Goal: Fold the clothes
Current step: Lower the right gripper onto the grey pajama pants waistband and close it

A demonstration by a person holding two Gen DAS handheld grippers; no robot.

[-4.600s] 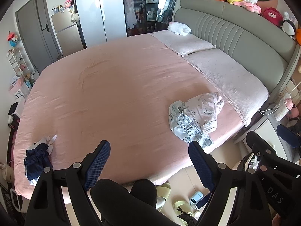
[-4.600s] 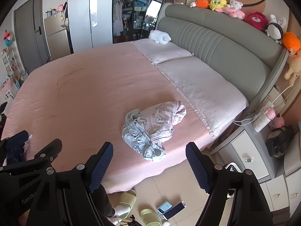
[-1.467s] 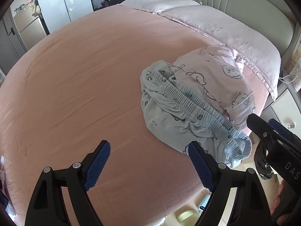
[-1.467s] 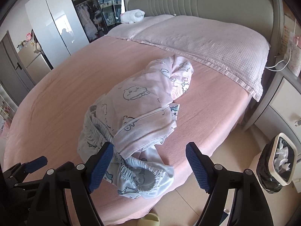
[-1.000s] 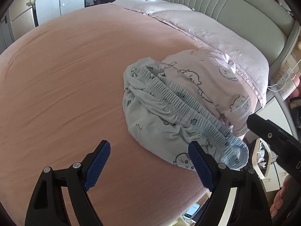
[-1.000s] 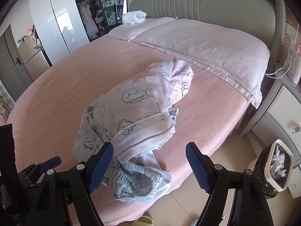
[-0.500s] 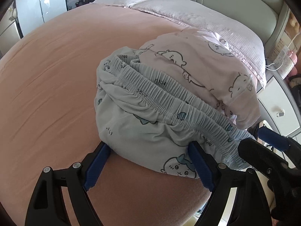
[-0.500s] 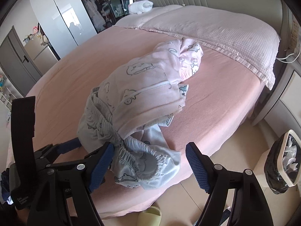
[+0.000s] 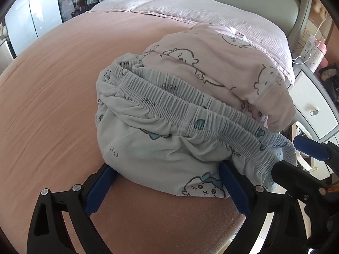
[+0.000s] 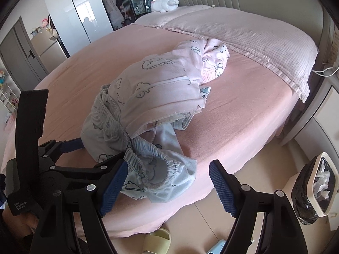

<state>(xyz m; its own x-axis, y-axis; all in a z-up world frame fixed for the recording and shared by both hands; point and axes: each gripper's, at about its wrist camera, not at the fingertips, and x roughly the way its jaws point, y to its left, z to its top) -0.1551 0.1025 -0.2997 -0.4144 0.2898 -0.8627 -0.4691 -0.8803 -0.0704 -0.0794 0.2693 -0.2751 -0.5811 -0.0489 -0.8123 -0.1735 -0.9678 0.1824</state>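
Left gripper (image 9: 164, 187): jaws apart, straddling the near hem of the blue pyjama trousers (image 9: 161, 148), pads beside the cloth, not clamped; right gripper (image 10: 168, 187): jaws apart, left pad touching the gathered waistband (image 10: 156, 169), right pad over the floor; trousers: crumpled, near right edge of the bed (image 10: 243, 114), one end hanging over it; pink pyjama top (image 10: 167, 89): bunched on the trousers, running far-right toward the pillows (image 10: 243, 29); heap's long axis: near-left to far-right, leading away from both grippers; left gripper judged nearer the bulk, right nearer the waistband; neither garment lies folded.
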